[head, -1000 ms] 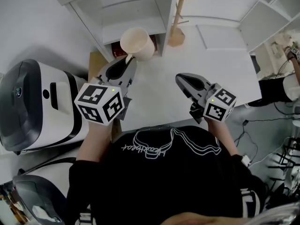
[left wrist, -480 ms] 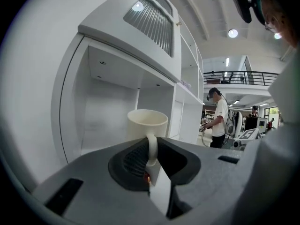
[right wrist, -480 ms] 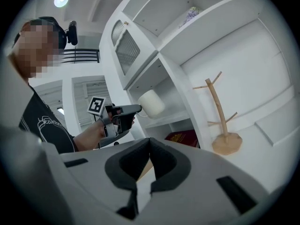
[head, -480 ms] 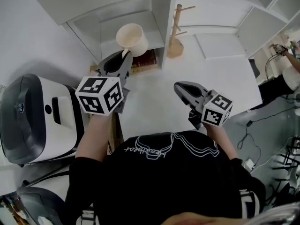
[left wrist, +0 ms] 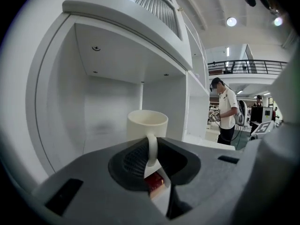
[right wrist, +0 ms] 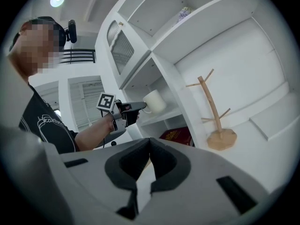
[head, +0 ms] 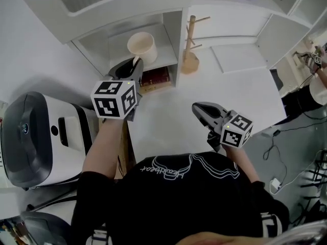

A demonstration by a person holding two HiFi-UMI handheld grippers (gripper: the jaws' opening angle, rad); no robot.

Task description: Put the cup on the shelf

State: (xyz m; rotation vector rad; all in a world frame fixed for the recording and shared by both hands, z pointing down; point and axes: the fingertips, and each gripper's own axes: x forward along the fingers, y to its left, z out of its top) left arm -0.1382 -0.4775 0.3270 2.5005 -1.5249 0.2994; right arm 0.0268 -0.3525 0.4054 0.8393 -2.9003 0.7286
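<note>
Only the upper cup (left wrist: 147,122) shows above the left gripper (left wrist: 151,144) clamping it.

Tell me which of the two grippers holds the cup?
The left gripper: it pinches the handle of the cup at the shelf. The right gripper is shut and empty.

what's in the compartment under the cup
A red book lies there, below the shelf board where the left gripper holds the cup by its handle. The board covers the book's back part and the compartment's depth.
</note>
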